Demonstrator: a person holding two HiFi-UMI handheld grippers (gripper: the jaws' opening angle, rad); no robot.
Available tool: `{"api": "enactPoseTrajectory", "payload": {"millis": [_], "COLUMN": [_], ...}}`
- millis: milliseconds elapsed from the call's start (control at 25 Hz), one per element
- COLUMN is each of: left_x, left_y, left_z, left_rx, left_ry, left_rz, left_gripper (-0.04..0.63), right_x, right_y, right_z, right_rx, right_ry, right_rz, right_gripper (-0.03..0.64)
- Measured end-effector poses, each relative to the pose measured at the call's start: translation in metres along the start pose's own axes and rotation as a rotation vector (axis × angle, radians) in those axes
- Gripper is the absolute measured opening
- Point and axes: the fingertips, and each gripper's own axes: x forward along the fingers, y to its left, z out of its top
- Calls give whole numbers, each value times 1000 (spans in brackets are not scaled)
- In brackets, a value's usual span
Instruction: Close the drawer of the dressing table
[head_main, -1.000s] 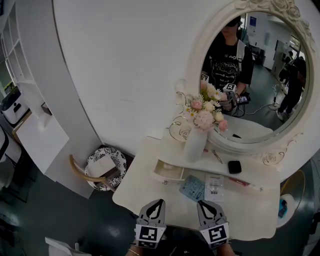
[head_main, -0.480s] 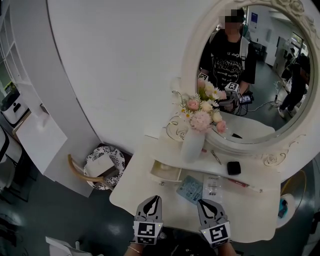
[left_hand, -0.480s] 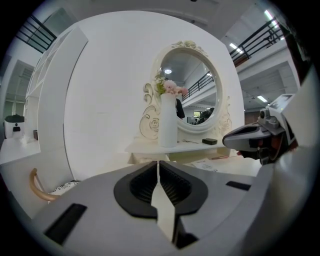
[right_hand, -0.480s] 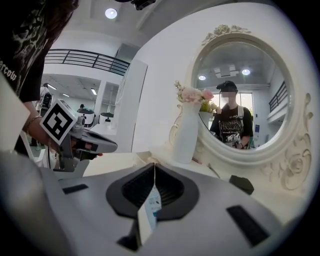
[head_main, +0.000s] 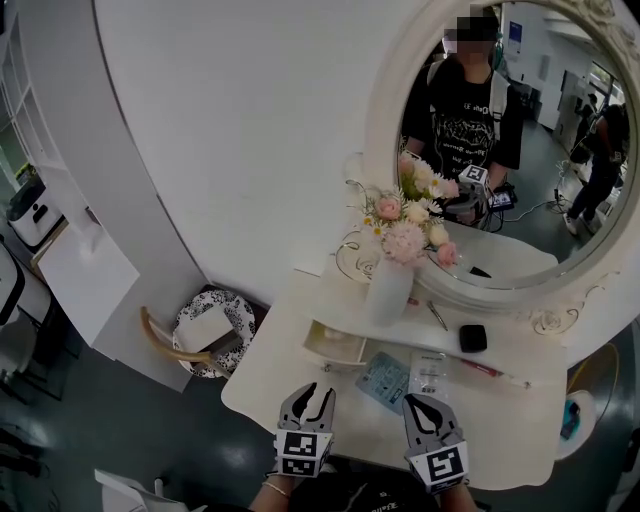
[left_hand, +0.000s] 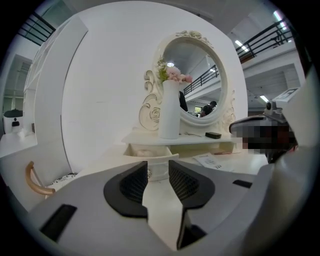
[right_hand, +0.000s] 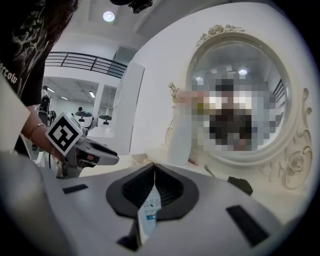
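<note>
Right gripper (head_main: 423, 405) jaws together | drawer (head_main: 335, 343) open, contents unclear

The mirror (head_main: 545, 215) runs off the top and right edges of the head view, so its frame is never whole. The vase (head_main: 390, 290) and flowers (head_main: 410, 225) cover part of the frame's lower left. The drawer (head_main: 335, 345) sits partly under the shelf (head_main: 425, 325), and what lies inside is too small to make out. Print on the two sheets (head_main: 385, 378) on the dressing table (head_main: 270, 370) is too small to read. A small dark object (head_main: 472, 338) on the shelf might be a case. In the right gripper view the mirror's glass and the flowers are blurred over.
</note>
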Motion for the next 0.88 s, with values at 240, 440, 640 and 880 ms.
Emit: {"api": "enactPoseTrajectory", "payload": {"millis": [240, 440, 640, 880], "left_x": [18, 30, 38, 45], "left_y": [8, 12, 18, 20], "left_z": [-15, -20, -25, -28], "left_rx": [4, -13, -5, 2], "left_ry": [54, 70, 81, 103], "left_rz": [32, 39, 55, 49], "left_gripper": [130, 130, 129, 129], "right_x": [3, 5, 7, 11], "right_y": [-4, -8, -9, -8], "right_z": [-6, 0, -5, 0], "right_rx": [-14, -35, 19, -41], "right_ry": [2, 21, 0, 22], "right_rz": [12, 19, 17, 40], "right_gripper": [12, 12, 12, 12]}}
